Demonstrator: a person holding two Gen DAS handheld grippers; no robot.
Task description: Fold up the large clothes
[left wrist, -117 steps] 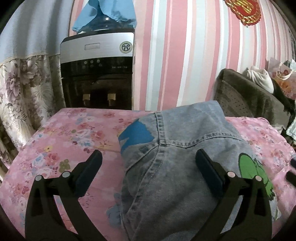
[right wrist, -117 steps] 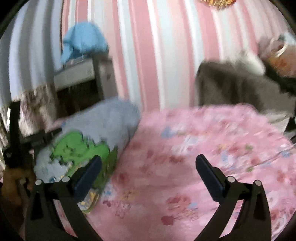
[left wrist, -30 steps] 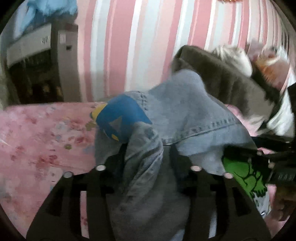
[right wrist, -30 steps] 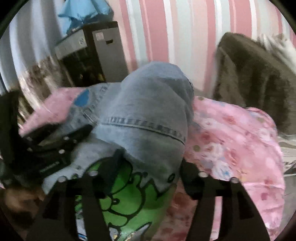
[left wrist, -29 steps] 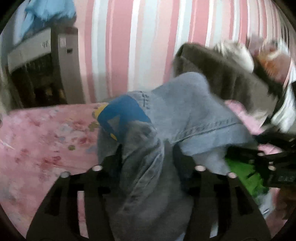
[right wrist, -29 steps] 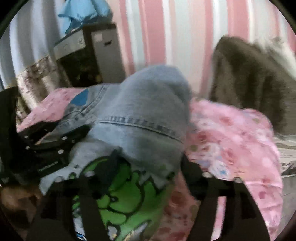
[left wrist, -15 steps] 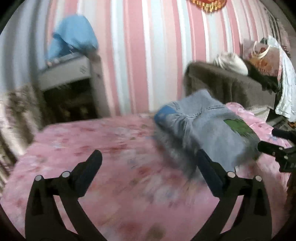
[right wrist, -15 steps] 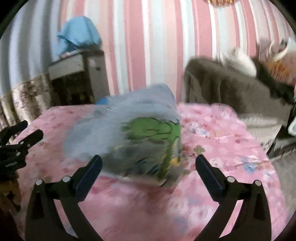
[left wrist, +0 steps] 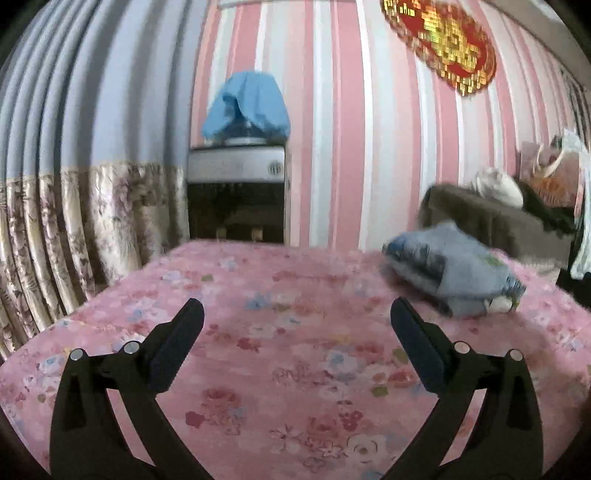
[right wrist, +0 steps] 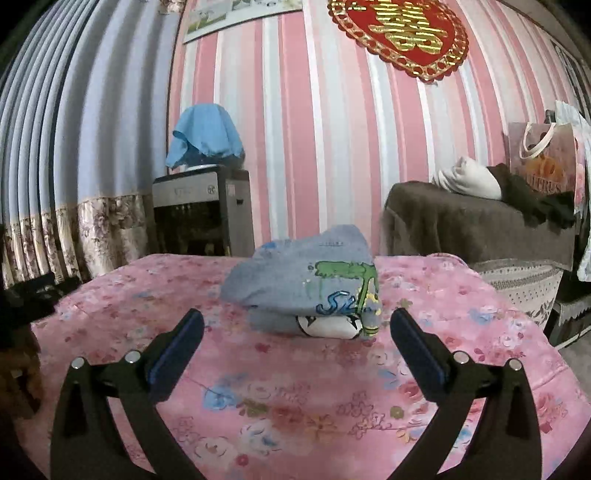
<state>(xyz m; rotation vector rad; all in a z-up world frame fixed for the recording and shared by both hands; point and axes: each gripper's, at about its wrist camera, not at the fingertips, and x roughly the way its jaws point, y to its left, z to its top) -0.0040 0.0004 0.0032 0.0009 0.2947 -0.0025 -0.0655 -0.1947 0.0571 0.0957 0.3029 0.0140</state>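
Pink floral bedspread w/ folded denim garment; striped wall.

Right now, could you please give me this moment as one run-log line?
left claw: open, empty | right claw: open, empty | denim garment: folded bundle lying on pink floral cover

Folded jacket on bedspread — far side

A water dispenser (blue cloth draped on top) stands at eleven o'clock; a red-gold wall ornament hangs at one.
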